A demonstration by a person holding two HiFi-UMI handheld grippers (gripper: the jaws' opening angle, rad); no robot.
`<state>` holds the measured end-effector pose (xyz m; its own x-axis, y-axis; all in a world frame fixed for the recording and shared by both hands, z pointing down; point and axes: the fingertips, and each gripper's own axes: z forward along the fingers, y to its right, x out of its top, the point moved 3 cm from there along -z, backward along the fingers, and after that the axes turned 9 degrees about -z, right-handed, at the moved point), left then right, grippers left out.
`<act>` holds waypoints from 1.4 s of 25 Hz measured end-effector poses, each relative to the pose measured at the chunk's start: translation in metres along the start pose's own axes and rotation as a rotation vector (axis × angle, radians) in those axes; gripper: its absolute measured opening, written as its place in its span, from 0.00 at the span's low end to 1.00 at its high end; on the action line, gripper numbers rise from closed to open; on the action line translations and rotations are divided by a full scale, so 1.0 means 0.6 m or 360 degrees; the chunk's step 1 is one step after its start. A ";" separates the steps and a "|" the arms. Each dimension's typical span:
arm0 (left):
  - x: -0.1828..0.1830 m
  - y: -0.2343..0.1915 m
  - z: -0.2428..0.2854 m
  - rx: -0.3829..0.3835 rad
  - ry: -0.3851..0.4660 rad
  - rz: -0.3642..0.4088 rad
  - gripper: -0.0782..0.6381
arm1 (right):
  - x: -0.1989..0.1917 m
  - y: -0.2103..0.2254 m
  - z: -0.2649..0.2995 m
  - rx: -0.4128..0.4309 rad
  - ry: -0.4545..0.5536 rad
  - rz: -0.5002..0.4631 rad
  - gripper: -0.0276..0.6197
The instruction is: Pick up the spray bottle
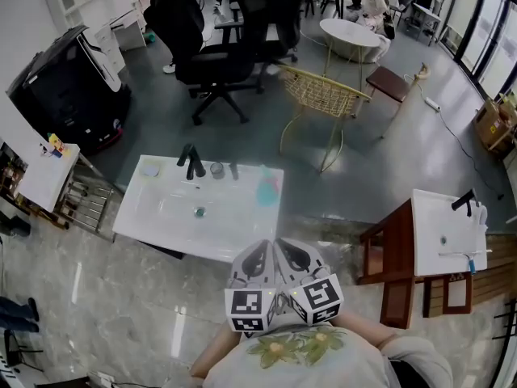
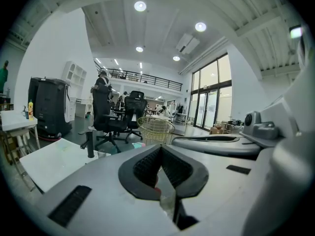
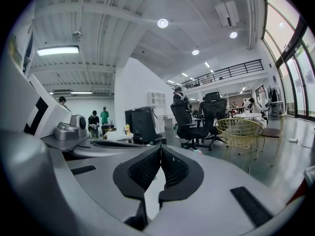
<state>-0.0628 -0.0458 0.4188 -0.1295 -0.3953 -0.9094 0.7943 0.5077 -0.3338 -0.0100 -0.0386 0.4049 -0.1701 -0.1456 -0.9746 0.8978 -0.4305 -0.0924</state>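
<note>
Currently, both tongs are pressed together and empty. The left gripper and right gripper sit side by side at the person's chest. The spray bottle stands on the right part of the sink top, well apart from both. The basin holds a small green item; only the head view shows it. The right gripper view alone shows people standing.

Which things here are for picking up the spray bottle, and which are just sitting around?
For the job:
- spray bottle, on the white sink top
- left gripper, shut and empty
- right gripper, shut and empty

Just sitting around:
- black faucet
- small cup
- yellow wire chair
- black office chair
</note>
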 end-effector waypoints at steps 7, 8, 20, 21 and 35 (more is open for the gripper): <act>0.021 -0.002 0.038 -0.0012 0.0008 0.0008 0.12 | 0.007 0.032 0.025 -0.0008 0.0002 -0.0009 0.08; 0.022 -0.003 0.043 -0.0013 0.0005 0.0009 0.12 | 0.008 0.036 0.029 -0.0008 0.0004 -0.0010 0.08; 0.036 -0.014 0.093 0.0006 -0.0002 0.0021 0.12 | 0.012 0.075 0.066 -0.0004 0.0023 -0.0006 0.08; 0.037 -0.014 0.097 0.0009 -0.0002 0.0021 0.12 | 0.012 0.079 0.068 -0.0002 0.0023 -0.0006 0.08; 0.045 -0.016 0.153 0.0026 -0.0022 0.0017 0.12 | -0.003 0.123 0.101 0.0013 0.0010 0.0019 0.08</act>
<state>-0.0196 -0.1319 0.4202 -0.1127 -0.4007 -0.9092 0.8053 0.4992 -0.3198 0.0321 -0.1243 0.4120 -0.1567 -0.1452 -0.9769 0.8965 -0.4359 -0.0790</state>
